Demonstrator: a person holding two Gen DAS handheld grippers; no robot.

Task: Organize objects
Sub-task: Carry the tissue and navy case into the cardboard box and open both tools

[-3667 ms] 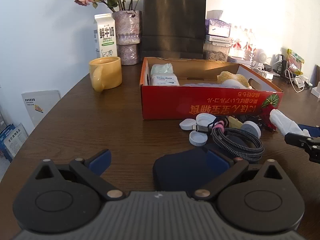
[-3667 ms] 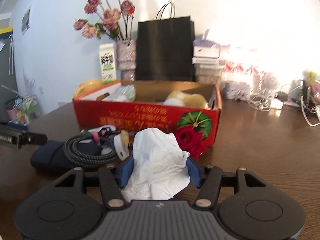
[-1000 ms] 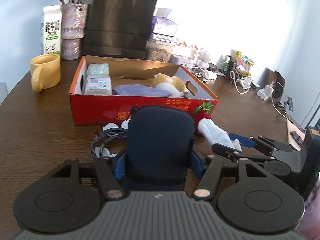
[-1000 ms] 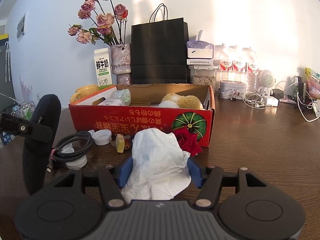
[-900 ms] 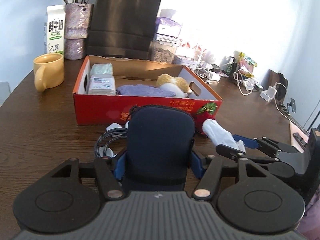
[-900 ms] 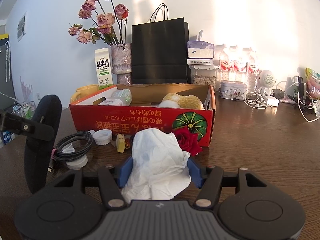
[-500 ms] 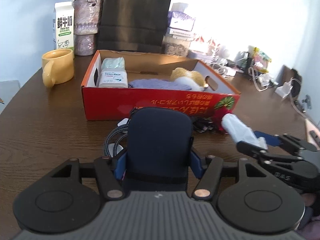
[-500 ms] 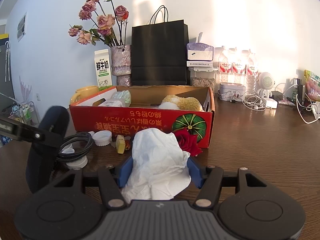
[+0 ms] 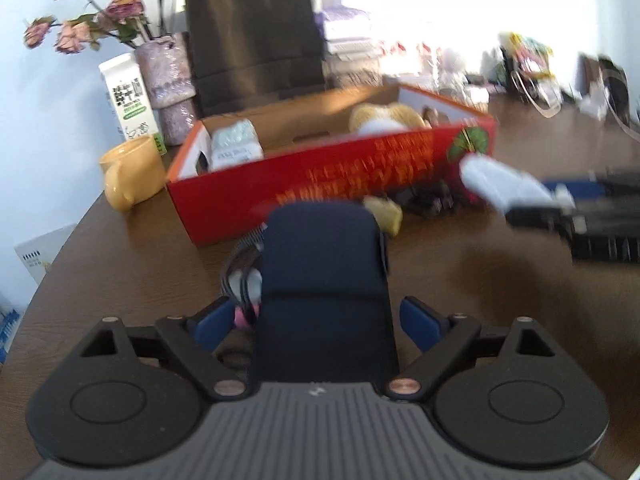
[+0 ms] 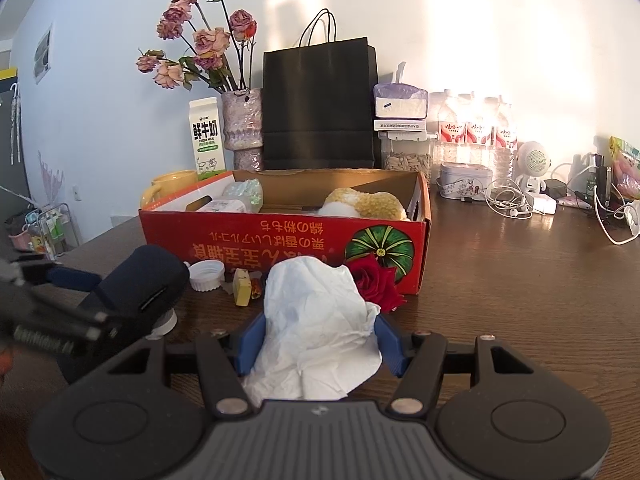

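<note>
Red box [image 10: 280,240] on the table [image 10: 520,280]: risk is a snag on its front wall. Left claw [image 9: 320,316], its jaws just opened off the navy pouch [image 9: 324,280] between them, may let it topple onto the cable [image 9: 236,272]. Right claw [image 10: 316,344], closed on crumpled tissue [image 10: 316,320], may shed it short of the box.

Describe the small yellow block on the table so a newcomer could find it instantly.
Find the red box; on the table along its front wall lies loose clutter. The yellow block sits there, right of the white cap and left of the red rose. It is the only yellow piece there.
</note>
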